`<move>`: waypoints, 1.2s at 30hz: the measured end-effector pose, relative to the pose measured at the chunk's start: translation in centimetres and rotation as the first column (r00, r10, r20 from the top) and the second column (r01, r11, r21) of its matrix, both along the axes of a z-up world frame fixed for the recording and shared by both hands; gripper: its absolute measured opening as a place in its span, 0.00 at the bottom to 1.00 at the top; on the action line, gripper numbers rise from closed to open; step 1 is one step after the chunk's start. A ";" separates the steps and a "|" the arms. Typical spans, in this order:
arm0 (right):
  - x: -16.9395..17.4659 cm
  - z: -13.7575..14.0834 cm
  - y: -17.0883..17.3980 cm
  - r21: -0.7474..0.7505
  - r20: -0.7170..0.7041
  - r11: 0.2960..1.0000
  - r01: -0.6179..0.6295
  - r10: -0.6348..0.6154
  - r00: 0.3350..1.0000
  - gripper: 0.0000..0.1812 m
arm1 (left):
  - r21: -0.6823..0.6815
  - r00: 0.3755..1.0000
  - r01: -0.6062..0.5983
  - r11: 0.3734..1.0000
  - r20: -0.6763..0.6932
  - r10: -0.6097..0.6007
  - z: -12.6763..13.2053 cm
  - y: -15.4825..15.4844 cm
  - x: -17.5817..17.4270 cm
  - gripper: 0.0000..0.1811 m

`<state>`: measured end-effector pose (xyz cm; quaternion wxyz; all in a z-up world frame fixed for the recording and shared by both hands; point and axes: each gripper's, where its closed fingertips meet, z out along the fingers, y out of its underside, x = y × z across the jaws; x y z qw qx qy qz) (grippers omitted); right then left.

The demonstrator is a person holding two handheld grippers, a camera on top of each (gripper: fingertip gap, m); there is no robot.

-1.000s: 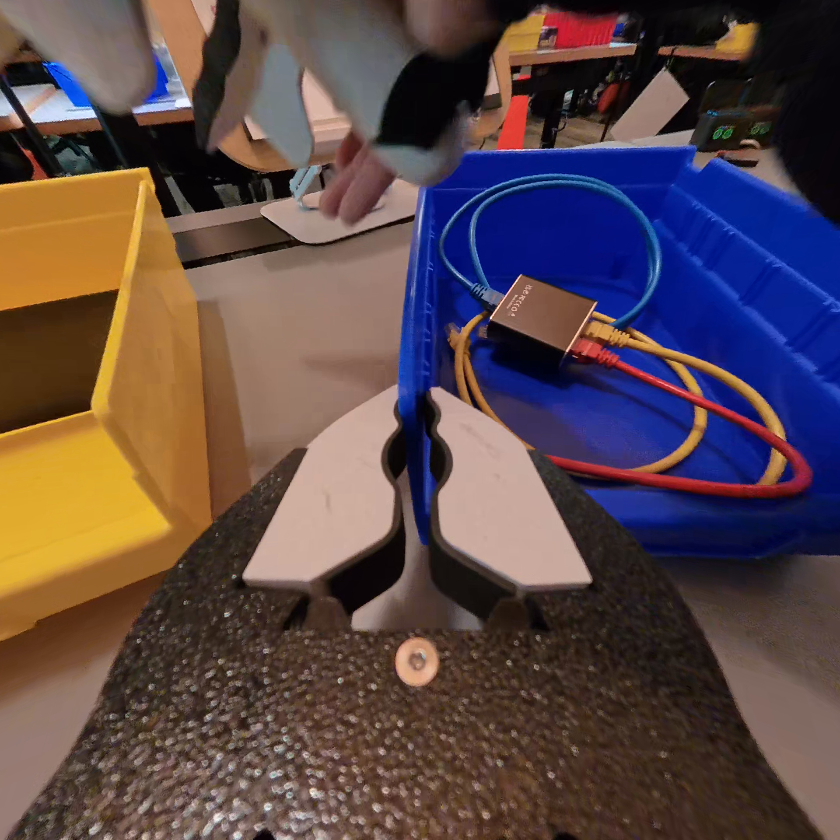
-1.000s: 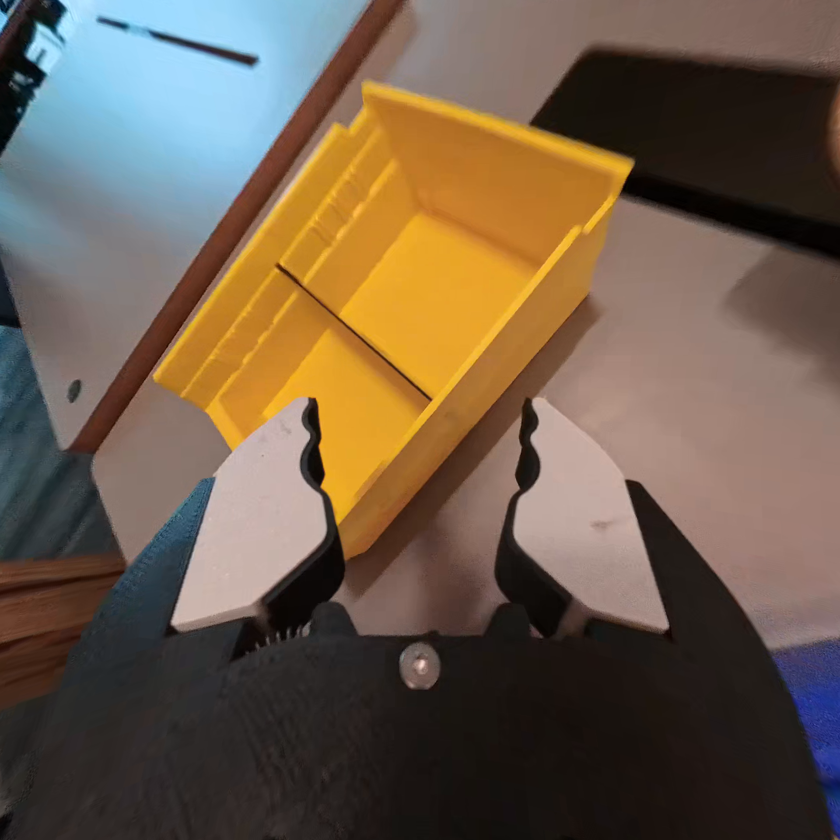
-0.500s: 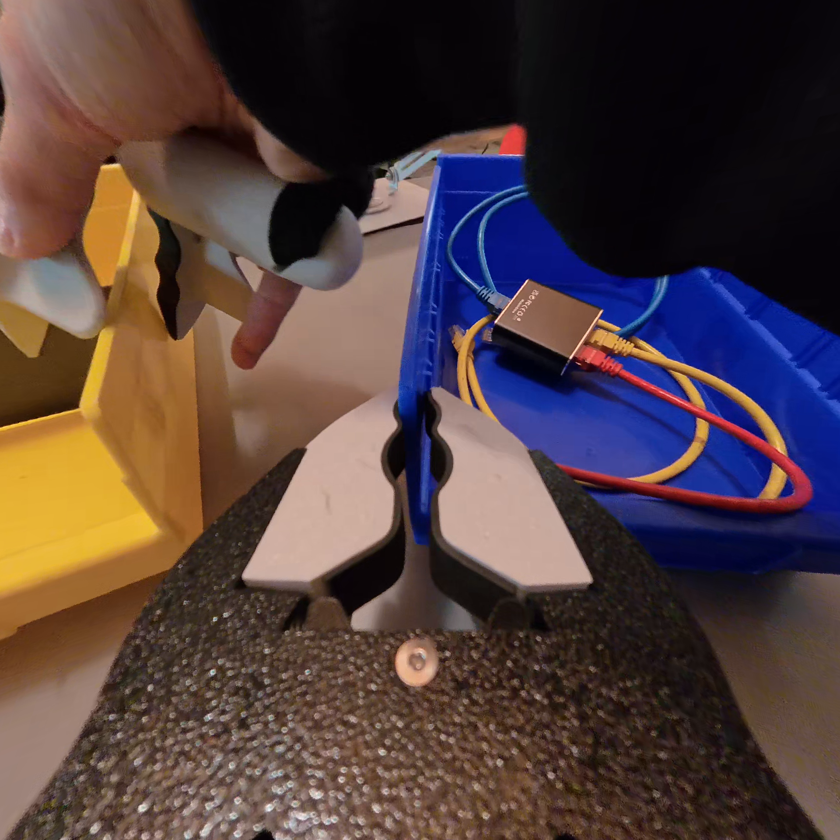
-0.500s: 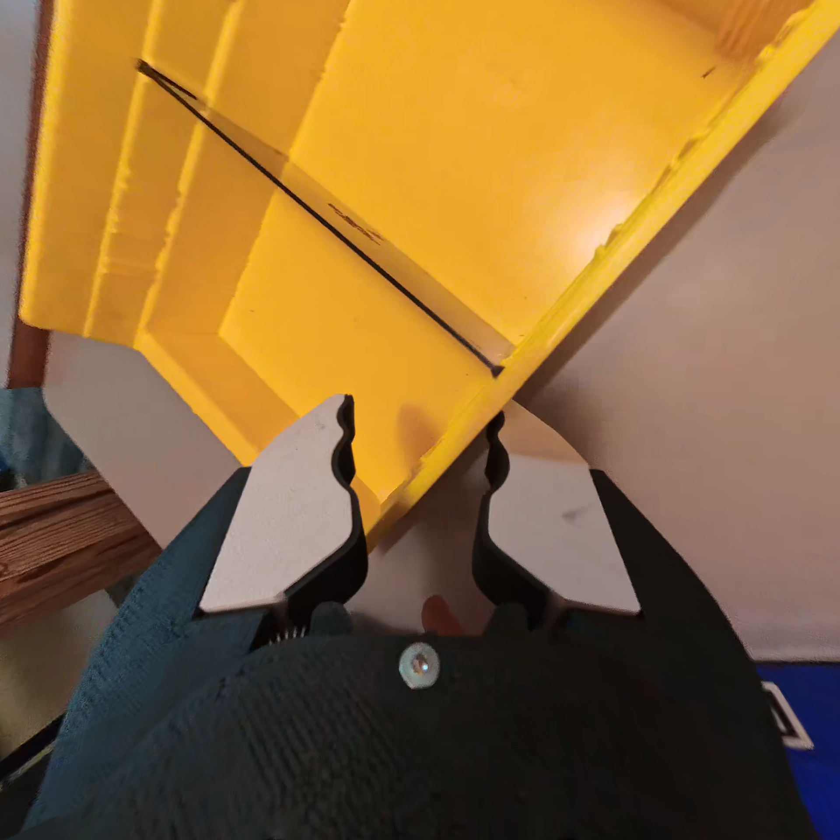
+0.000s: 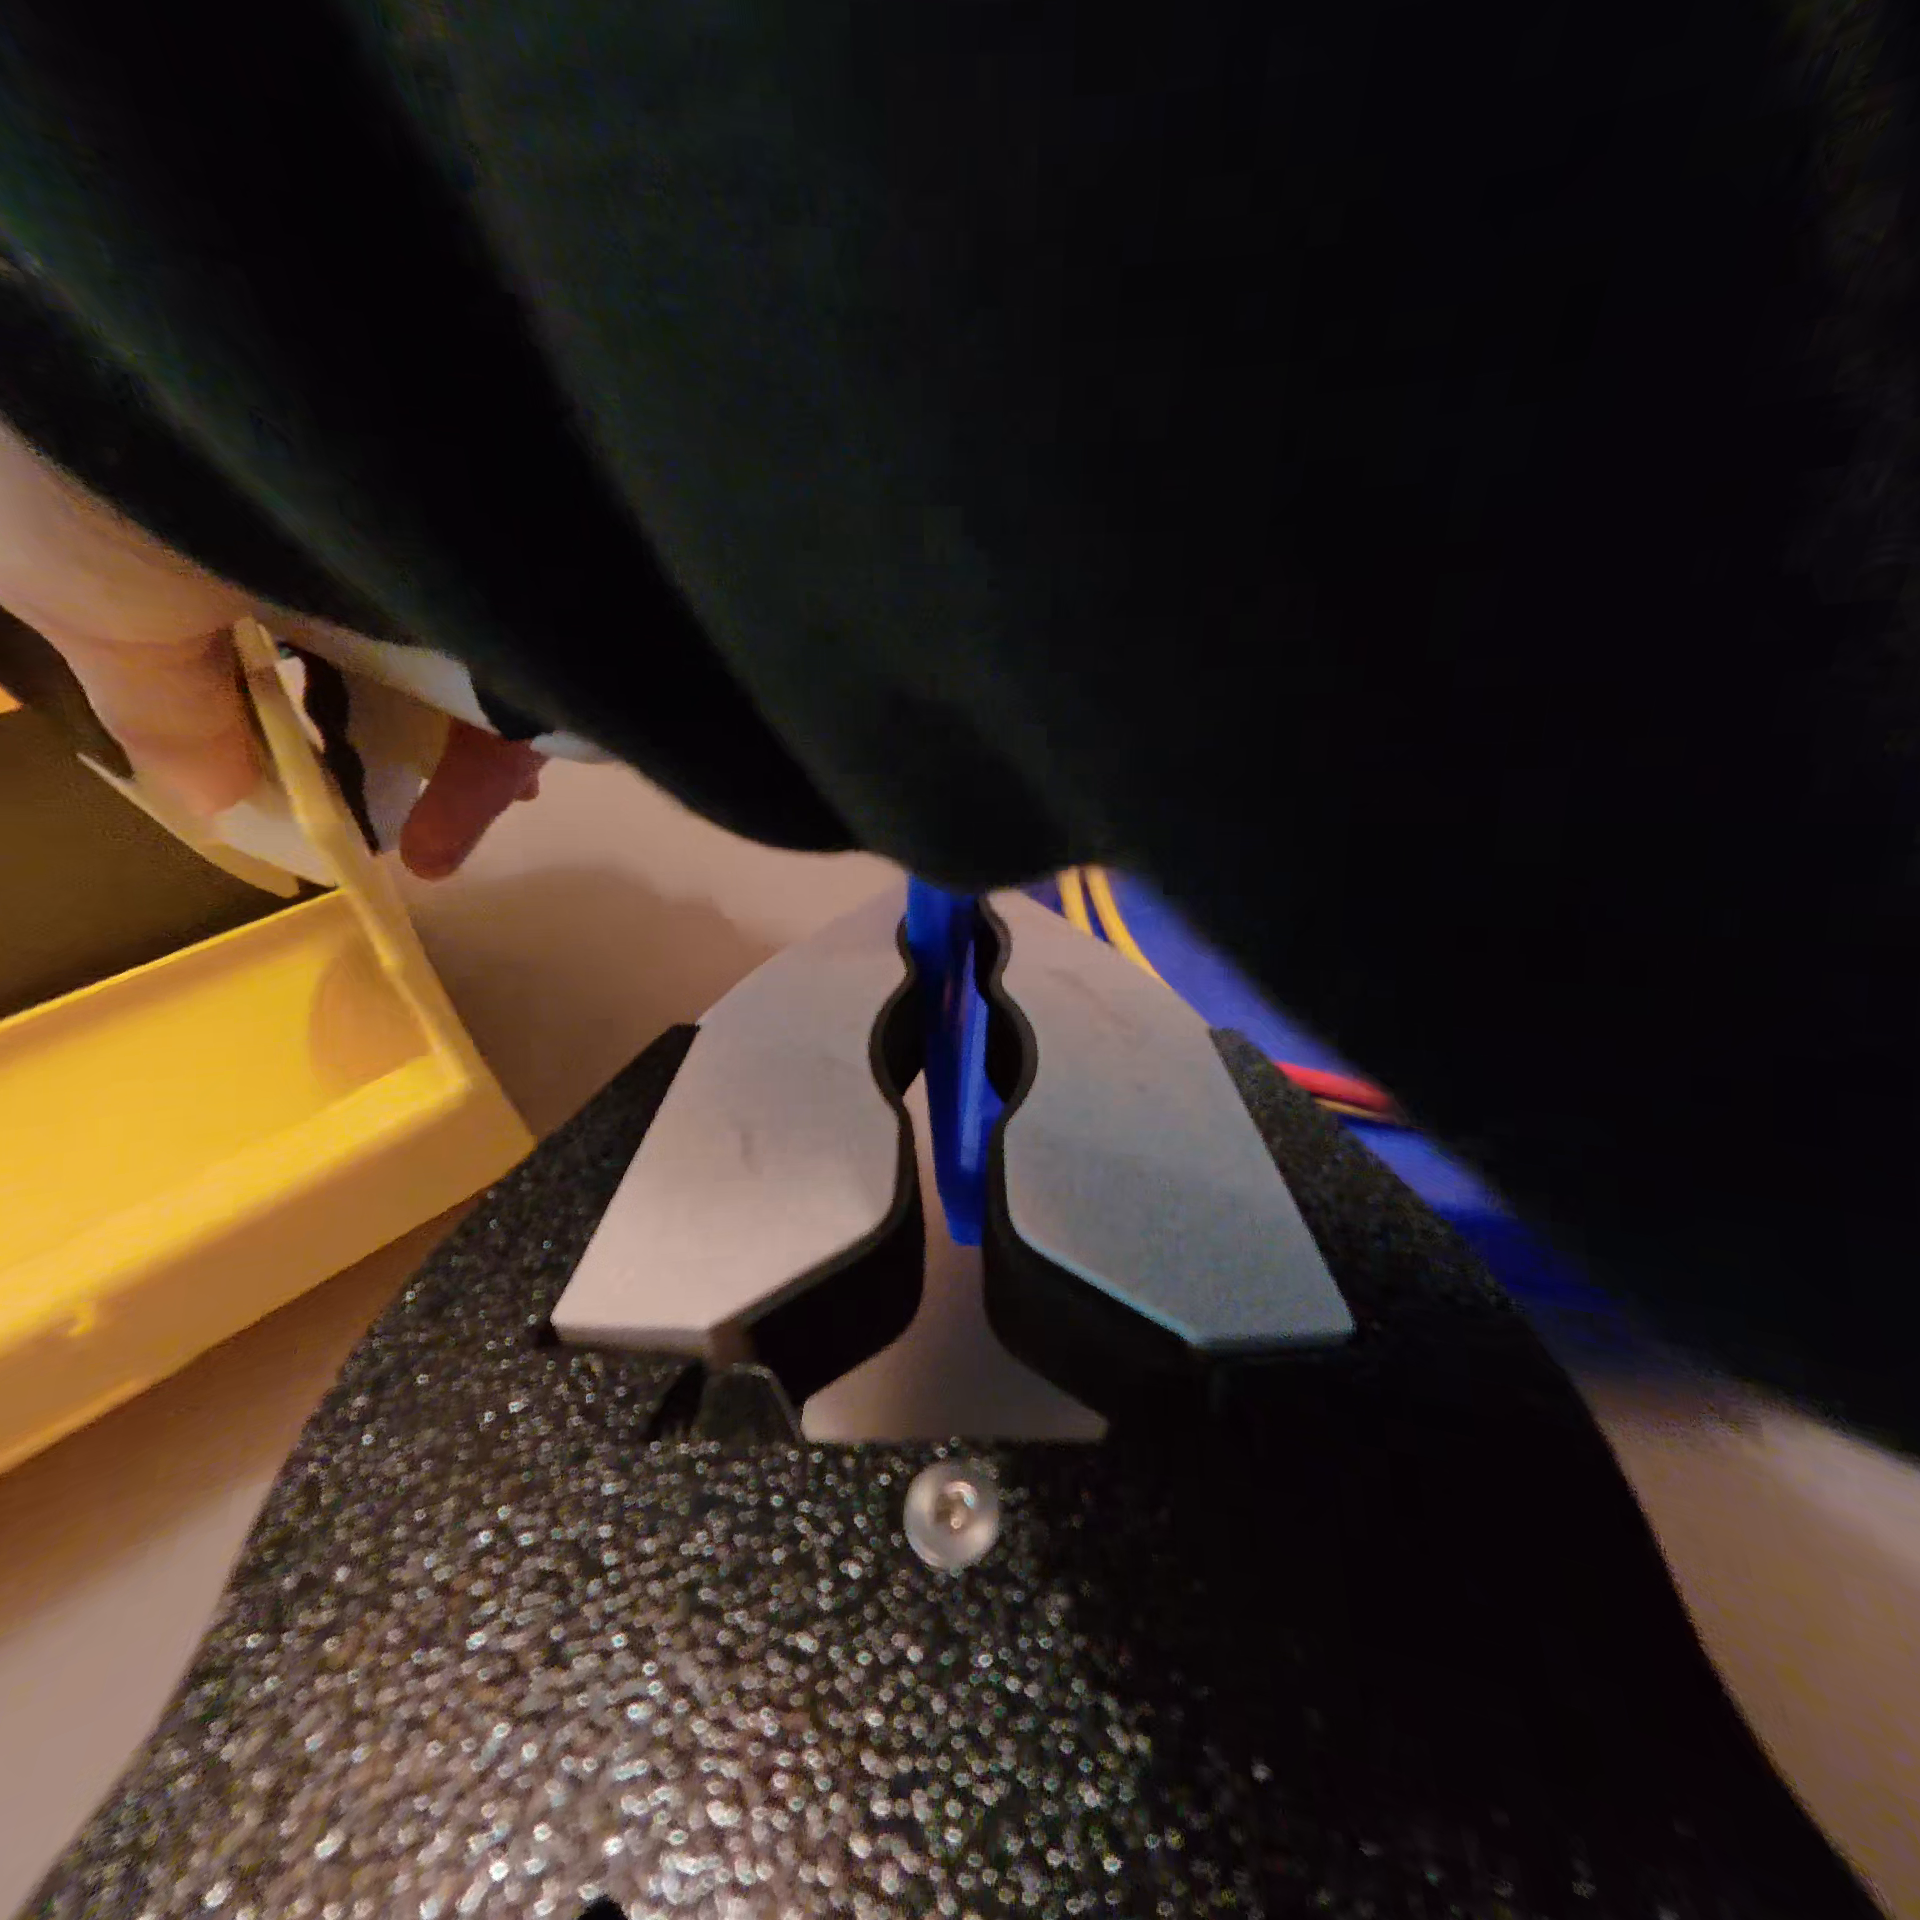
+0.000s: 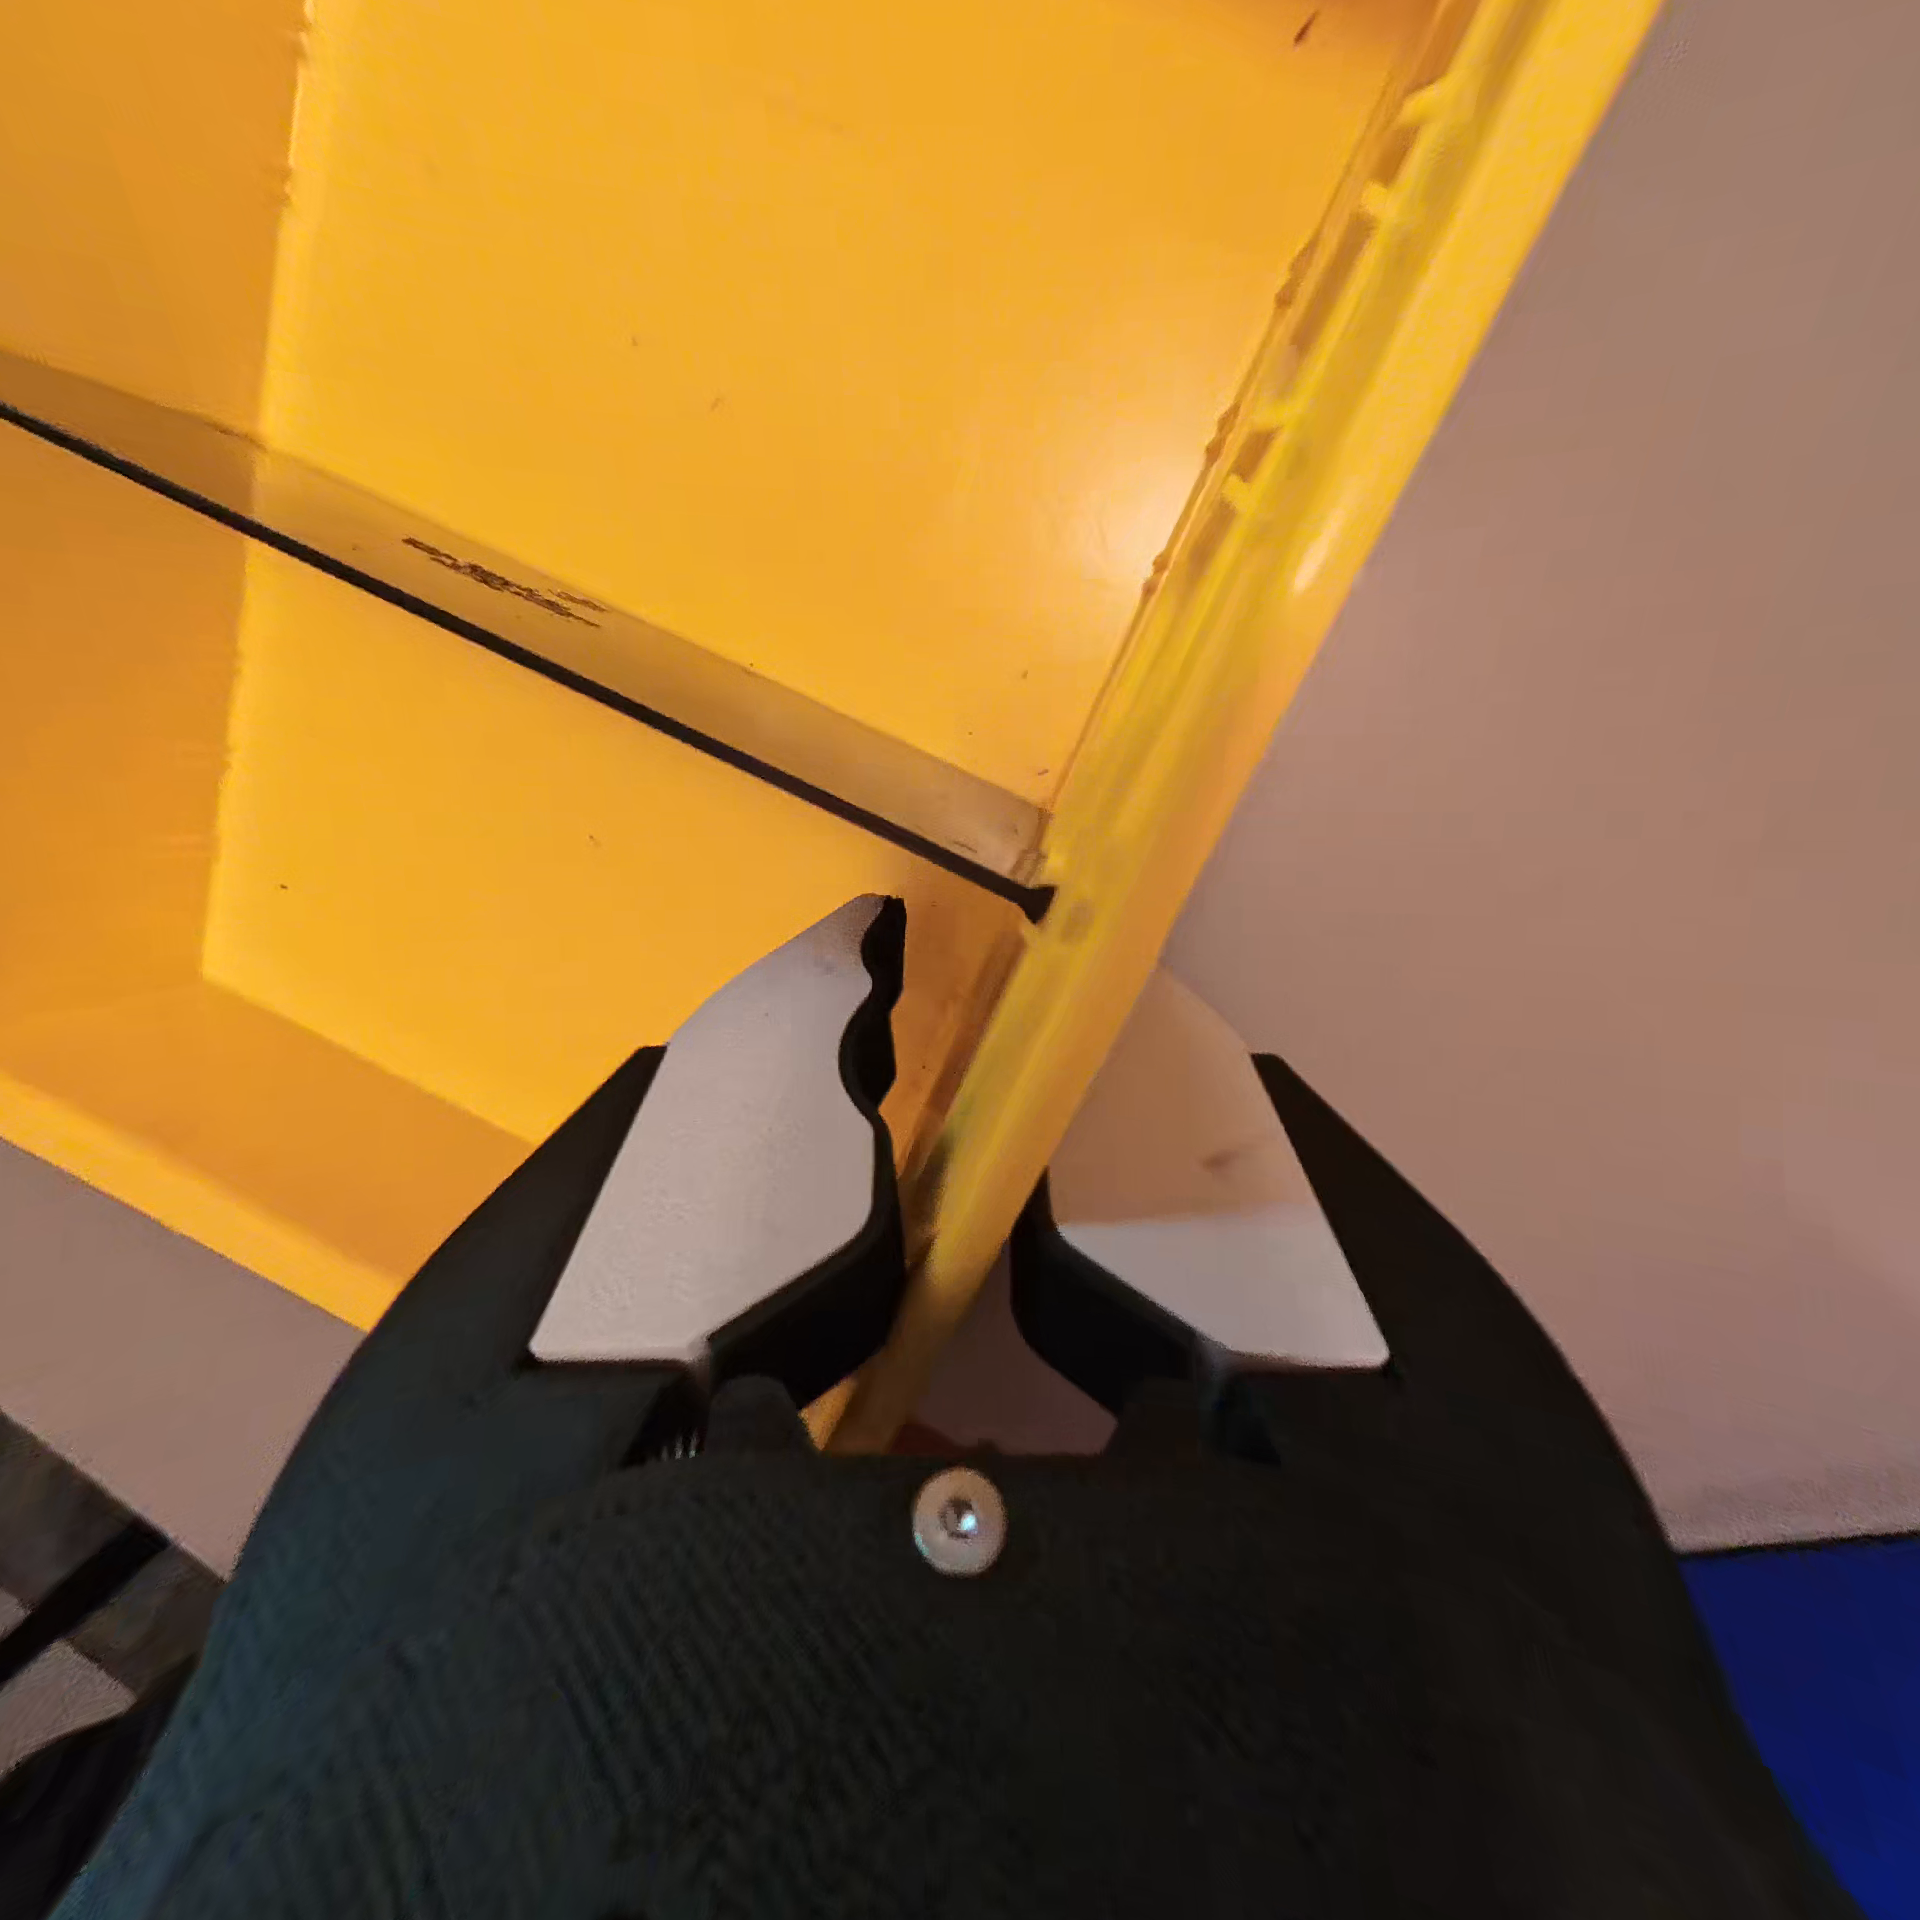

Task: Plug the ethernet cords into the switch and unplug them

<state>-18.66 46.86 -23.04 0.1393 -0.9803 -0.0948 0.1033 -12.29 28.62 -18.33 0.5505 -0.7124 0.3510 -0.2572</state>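
My left gripper (image 5: 951, 925) is shut on the left wall of the blue bin (image 5: 956, 1122). A black sleeve (image 5: 1143, 416) hides the switch and most of the bin. Only bits of a yellow cord (image 5: 1091, 914) and a red cord (image 5: 1340, 1091) show inside it. My right gripper (image 6: 1018, 940) straddles the right side wall of the yellow bin (image 6: 1247, 520), one finger inside and one outside, shut on it. It also shows in the left wrist view (image 5: 312, 790), held by a hand (image 5: 156, 707) on the yellow bin (image 5: 208, 1143).
The yellow bin holds nothing and has a thin dark divider (image 6: 520, 644) across it. Both bins stand on a beige table (image 6: 1610, 727), with a strip of table (image 5: 623, 935) between them. A corner of the blue bin (image 6: 1808, 1714) shows low right.
My right gripper has come down over the yellow bin's side wall and closed on it. The sleeve has swung across the left wrist view and covered the switch. The left gripper stays on the blue wall.
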 end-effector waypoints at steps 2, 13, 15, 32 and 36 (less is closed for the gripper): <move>0.2 1.7 0.7 0.057 0.041 0.997 -0.058 0.056 0.998 0.11 | 0.005 1.000 0.001 1.000 -0.003 -0.001 0.0 0.0 0.0 0.03; 17.4 23.5 -3.0 0.481 -0.038 0.877 0.006 0.014 0.999 0.10 | 0.053 0.999 0.023 0.998 -0.045 -0.020 -0.1 0.9 -0.7 0.03; 24.1 25.2 -7.0 0.524 -0.010 0.850 0.056 -0.059 0.998 0.10 | 0.045 0.999 0.018 0.999 -0.040 -0.016 -0.1 1.7 -1.6 0.03; 58.4 3.1 -37.7 0.179 0.051 0.830 0.528 -0.544 0.838 0.11 | -0.033 0.938 -0.346 0.938 -0.031 0.345 -0.1 13.7 -20.6 0.03; 58.8 0.9 -37.0 0.107 0.003 0.866 0.488 -0.491 0.871 0.10 | -0.026 0.916 -0.401 0.916 -0.023 0.401 -0.1 15.8 -23.3 0.03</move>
